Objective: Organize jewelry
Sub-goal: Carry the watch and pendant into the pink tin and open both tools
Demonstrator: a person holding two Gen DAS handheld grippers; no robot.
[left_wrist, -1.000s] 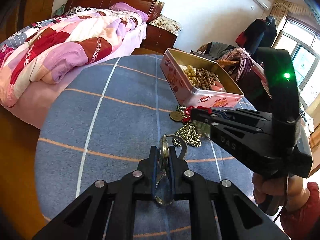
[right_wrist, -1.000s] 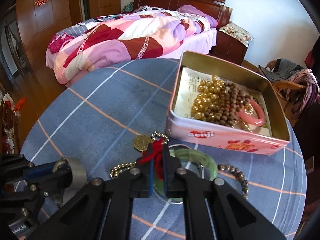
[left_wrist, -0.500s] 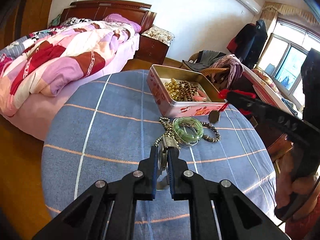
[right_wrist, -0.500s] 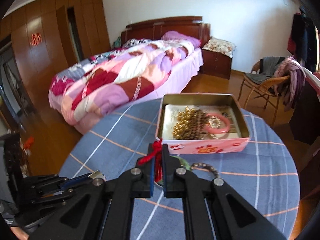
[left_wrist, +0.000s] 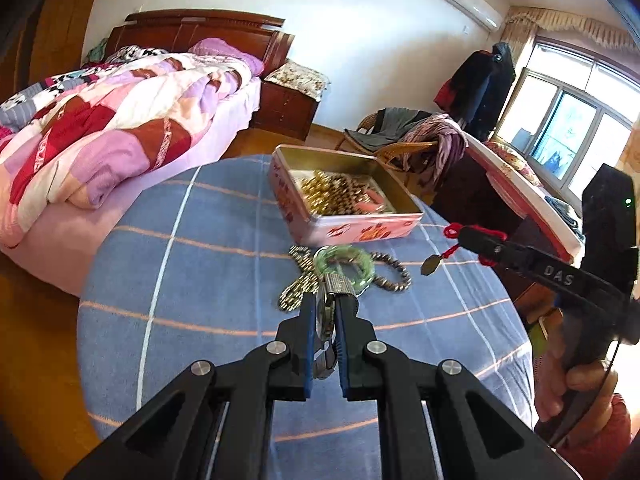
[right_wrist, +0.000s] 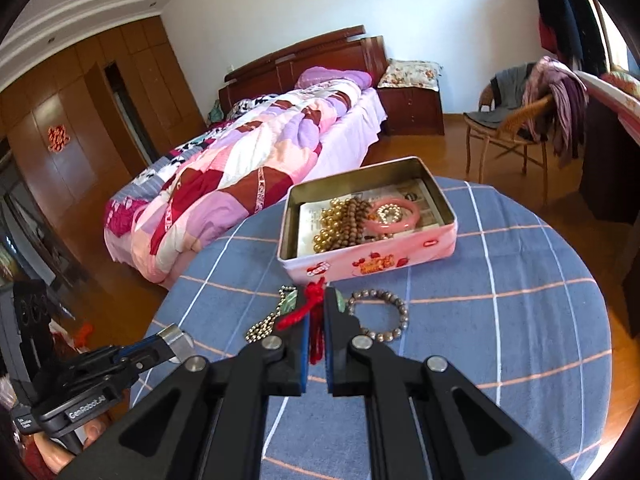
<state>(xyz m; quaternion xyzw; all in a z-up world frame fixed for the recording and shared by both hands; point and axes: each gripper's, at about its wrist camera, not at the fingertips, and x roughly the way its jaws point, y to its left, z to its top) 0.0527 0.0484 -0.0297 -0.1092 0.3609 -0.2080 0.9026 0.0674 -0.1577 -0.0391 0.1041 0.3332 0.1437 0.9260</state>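
Left gripper (left_wrist: 325,312) clamped on watch (left_wrist: 327,314) | right gripper (right_wrist: 315,316) clamped on red cord (right_wrist: 310,308) | coin (left_wrist: 429,266) may be snagged on tin (right_wrist: 448,236) rim

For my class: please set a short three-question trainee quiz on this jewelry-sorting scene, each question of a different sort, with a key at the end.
1. True or false: the left gripper is shut on a wristwatch.
2. Multiple choice: what does the right gripper hold? A) the green bangle B) a red cord with a coin pendant C) the dark bead bracelet
3. Fill the gap: the pink bangle lies inside the pink ____.

Key: 1 true; 2 B; 3 tin. The green bangle, the dark bead bracelet and a ball chain lie on the blue tablecloth, outside the tin.
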